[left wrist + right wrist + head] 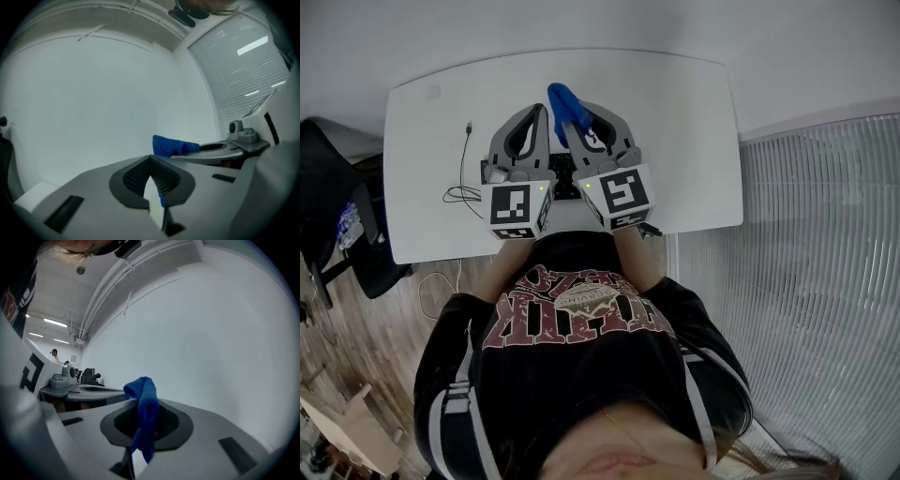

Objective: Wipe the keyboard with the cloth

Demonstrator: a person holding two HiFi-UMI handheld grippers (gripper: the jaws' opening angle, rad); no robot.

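A blue cloth point(564, 101) hangs folded from my right gripper point(572, 114), whose jaws are shut on it; in the right gripper view the cloth point(145, 411) drapes over the jaw tips of that gripper point(142, 414). My left gripper point(541, 112) is close beside it on the left, its jaws point(150, 160) meeting at the tips with nothing between them. Both gripper views face a blank white wall. The cloth point(171, 145) also shows in the left gripper view. Only a dark strip of the keyboard point(563, 176) shows between the two marker cubes; the rest is hidden under the grippers.
The white table point(422, 187) carries a thin black cable point(465, 159) at the left. A black chair point(337, 216) stands beside the table's left edge. A ribbed white panel point(787, 281) fills the right. The person's torso is at the table's near edge.
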